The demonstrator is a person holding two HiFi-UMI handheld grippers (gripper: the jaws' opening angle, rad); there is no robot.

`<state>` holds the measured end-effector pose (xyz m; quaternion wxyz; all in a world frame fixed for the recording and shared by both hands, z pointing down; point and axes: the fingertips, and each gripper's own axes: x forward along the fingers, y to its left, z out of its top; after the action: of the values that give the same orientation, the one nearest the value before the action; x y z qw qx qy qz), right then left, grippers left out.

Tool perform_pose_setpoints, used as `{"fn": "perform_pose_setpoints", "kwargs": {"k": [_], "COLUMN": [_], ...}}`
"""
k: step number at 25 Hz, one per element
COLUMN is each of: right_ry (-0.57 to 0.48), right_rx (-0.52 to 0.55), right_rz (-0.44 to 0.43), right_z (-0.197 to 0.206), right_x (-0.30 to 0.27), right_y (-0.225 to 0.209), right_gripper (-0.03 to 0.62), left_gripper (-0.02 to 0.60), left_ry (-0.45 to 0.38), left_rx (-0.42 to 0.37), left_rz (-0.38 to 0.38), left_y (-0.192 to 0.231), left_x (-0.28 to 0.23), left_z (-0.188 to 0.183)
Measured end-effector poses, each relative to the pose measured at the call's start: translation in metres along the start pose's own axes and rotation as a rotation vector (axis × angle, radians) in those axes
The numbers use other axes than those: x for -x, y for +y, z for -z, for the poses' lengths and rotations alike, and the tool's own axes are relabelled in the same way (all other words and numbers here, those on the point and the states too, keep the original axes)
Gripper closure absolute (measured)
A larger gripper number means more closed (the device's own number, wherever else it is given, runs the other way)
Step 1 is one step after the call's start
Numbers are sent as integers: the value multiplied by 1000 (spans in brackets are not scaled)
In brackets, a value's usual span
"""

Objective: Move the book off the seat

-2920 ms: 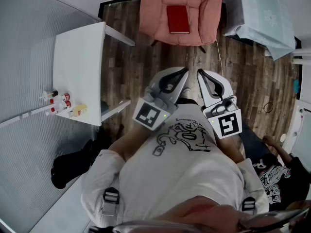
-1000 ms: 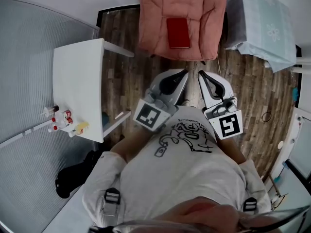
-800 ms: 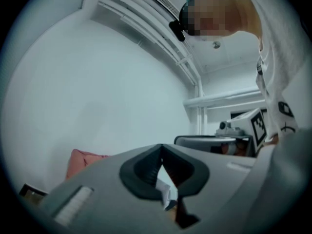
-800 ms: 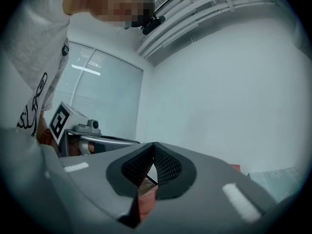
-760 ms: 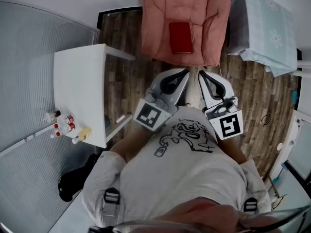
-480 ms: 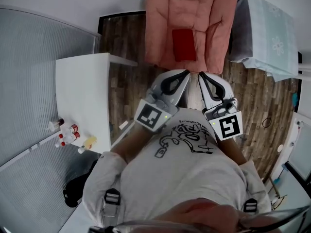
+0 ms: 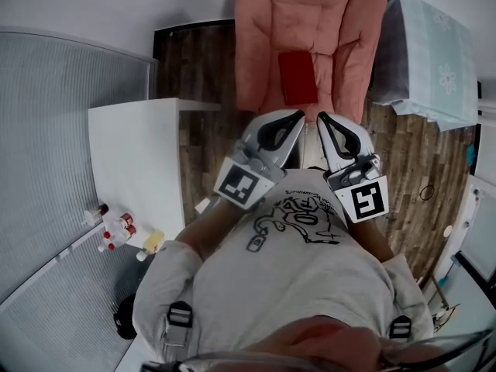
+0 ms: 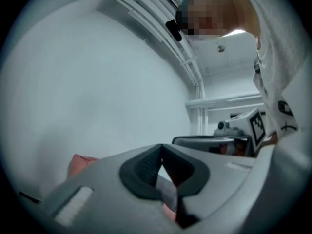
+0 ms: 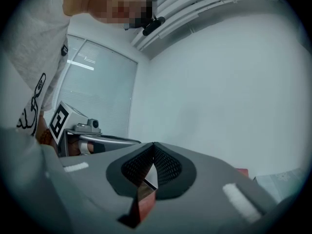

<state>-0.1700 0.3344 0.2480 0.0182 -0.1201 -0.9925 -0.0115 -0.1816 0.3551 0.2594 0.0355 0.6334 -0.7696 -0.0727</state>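
A dark red book [image 7: 297,77] lies flat on the seat of a pink cushioned armchair [image 7: 260,53] at the top of the head view. Just in front of the seat's front edge, my left gripper [image 7: 299,115] and right gripper [image 7: 320,118] sit side by side against my chest, tips toward the chair. Both are shut with nothing between their jaws. The left gripper view looks up past the shut left gripper [image 8: 161,147] at a white wall, with a pink corner of the armchair [image 8: 80,163] low at left. The right gripper [image 9: 153,146] shows the same way in its own view.
A white table [image 7: 139,161] stands at the left with small red-capped bottles [image 7: 116,225] near its front corner. A pale cloth-covered table [image 7: 434,53] is right of the chair. Wood floor [image 7: 205,68] lies between; a ribbed grey panel [image 7: 54,130] runs along the left.
The armchair and book have drawn nearer in the head view, now just ahead of the gripper tips. The white table has slid down and left. Both grippers stay shut against my chest.
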Motion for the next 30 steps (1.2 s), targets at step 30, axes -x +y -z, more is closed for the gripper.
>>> {"fn": "perform_pose_setpoints", "kwargs": {"k": [30], "right_ry": [119], "right_rx": [-58], "right_rz": [-32], "right_z": [72], "right_x": [-50], "right_y": [-71], "right_gripper": [589], "left_gripper": [580], "left_ry": [98], "left_rx": [65], "left_rz": [-56], "left_y": [68], "left_x": [-63], "left_z": [65]}}
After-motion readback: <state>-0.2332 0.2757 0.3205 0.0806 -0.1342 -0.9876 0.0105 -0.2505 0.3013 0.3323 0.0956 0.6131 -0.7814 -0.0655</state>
